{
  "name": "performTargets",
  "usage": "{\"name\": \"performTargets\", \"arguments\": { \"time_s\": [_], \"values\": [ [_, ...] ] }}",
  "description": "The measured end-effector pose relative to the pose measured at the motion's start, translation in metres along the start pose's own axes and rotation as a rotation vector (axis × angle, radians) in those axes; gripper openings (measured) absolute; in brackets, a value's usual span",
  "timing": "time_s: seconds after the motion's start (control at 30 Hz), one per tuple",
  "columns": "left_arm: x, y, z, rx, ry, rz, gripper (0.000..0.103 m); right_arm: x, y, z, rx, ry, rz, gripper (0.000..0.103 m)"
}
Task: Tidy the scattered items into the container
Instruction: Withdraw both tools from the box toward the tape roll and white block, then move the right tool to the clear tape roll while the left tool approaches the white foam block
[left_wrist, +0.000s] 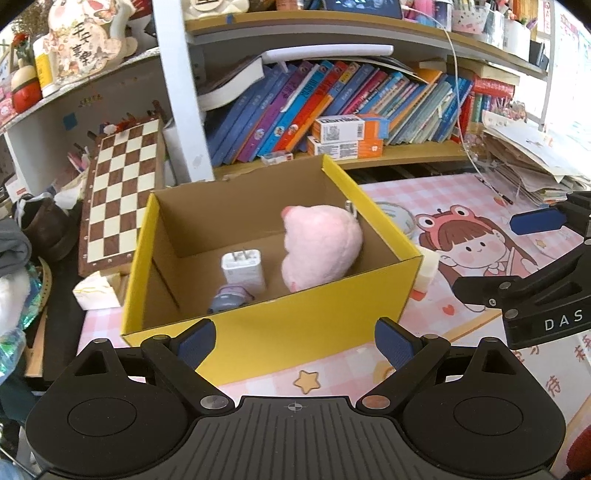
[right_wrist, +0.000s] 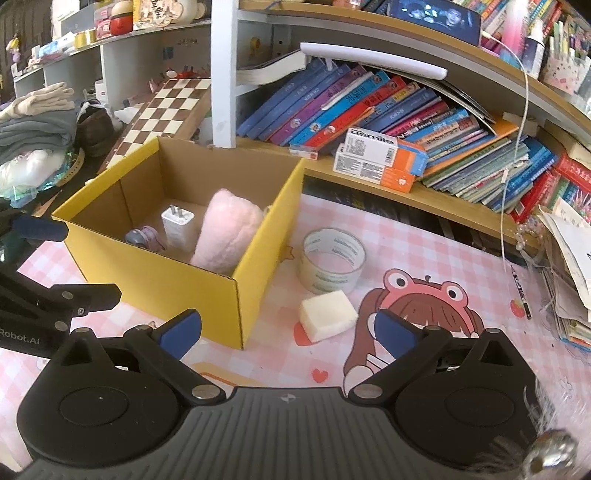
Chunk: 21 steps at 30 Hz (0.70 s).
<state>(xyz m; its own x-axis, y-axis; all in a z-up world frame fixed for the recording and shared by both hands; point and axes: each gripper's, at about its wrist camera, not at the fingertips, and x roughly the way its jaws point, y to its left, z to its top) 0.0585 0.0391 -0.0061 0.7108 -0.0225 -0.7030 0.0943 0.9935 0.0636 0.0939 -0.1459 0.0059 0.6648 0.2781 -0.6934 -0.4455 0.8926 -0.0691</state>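
Note:
A yellow cardboard box stands open on the pink checked mat. Inside lie a pink plush toy, a white charger plug and a small purple item. A tape roll and a white sponge block sit on the mat right of the box. My left gripper is open and empty before the box's front wall. My right gripper is open and empty, just short of the sponge.
A bookshelf with leaning books and small orange-white cartons runs behind. A chessboard leans at left. Folded clothes lie far left. A paper stack and a pen lie at right.

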Motion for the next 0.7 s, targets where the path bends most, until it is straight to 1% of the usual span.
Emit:
{"name": "performTargets", "arguments": {
  "time_s": [0.7],
  "values": [
    [0.010, -0.065, 0.013, 0.027, 0.017, -0.003, 0.095, -0.002, -0.062, -0.022, 0.047, 0.005, 0.018, 0.101]
  ]
}}
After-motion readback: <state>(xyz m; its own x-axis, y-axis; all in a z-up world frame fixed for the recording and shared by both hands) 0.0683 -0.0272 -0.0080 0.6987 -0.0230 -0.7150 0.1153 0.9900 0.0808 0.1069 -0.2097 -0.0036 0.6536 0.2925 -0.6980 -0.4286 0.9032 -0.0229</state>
